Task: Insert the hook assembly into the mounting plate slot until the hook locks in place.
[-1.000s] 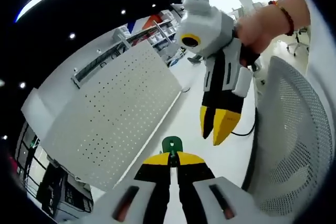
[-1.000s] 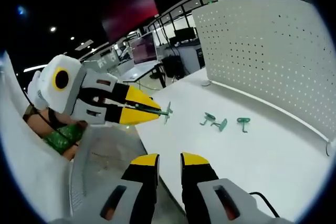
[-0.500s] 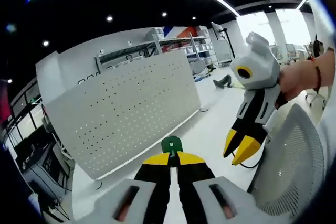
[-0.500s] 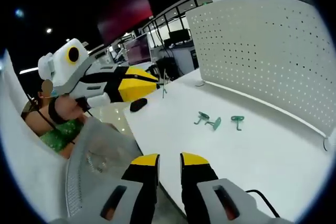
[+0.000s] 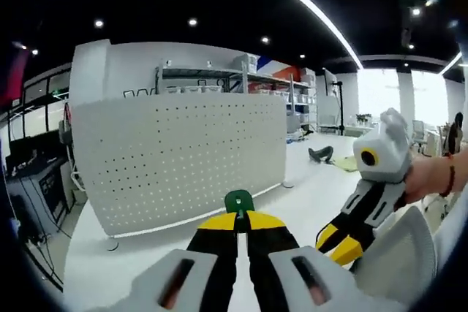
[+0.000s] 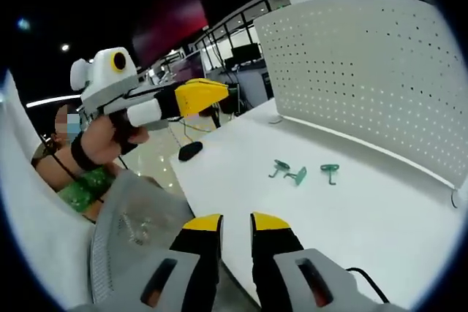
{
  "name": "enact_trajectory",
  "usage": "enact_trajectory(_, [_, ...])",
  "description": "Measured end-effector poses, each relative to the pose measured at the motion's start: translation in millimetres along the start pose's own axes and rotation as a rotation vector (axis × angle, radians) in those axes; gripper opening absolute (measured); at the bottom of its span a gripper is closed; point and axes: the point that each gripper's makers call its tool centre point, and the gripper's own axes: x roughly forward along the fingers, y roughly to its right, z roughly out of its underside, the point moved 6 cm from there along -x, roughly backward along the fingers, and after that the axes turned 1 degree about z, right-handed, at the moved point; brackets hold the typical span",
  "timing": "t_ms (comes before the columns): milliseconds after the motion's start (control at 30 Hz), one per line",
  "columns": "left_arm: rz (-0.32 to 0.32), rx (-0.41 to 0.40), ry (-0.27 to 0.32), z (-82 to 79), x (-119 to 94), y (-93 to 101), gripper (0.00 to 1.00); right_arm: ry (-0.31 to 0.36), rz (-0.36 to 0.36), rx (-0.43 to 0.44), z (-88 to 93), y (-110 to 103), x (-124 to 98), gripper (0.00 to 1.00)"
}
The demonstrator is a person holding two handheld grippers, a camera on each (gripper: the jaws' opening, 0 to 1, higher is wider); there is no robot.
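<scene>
Your left gripper (image 5: pixel 239 218) pinches one green hook (image 5: pixel 238 201), held level facing the perforated mounting plate (image 5: pixel 183 158) standing on the table (image 6: pixel 351 202), ready for insertion. Your right gripper (image 6: pixel 235 221), slightly parted, holds nothing. Three spare hooks (image 6: pixel 298 173) lie before the plate.

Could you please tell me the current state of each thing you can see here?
Left tongs: shut on a small green plastic hook, held in the air.
Right tongs: open, holding nothing.
White perforated metal mounting plate: upright on the white table, no hook in it.
Three green plastic hooks: lying loose on the table.
</scene>
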Motion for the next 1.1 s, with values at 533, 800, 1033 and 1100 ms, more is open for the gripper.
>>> enact_trajectory(533, [-0.068, -0.057, 0.067, -18.5, 27.4, -48.4, 0.03, 0.104, 0.108, -0.099, -11.6, 12.2, -1.5, 0.3])
enact_trajectory(800, [-0.101, -0.044, 0.101, -25.0, 36.1, -61.5, 0.03, 0.125, 0.154, -0.112, -13.1, 19.9, -5.1, 0.41])
enact_trajectory(1033, [-0.114, -0.028, 0.113, -28.1, 43.6, -69.4, 0.03, 0.128, 0.163, -0.109, -13.3, 21.6, -6.0, 0.42])
enact_trajectory(1100, [-0.123, -0.024, 0.12, -29.6, 45.8, -72.5, 0.03, 0.132, 0.164, -0.108, -13.5, 21.6, -6.1, 0.42])
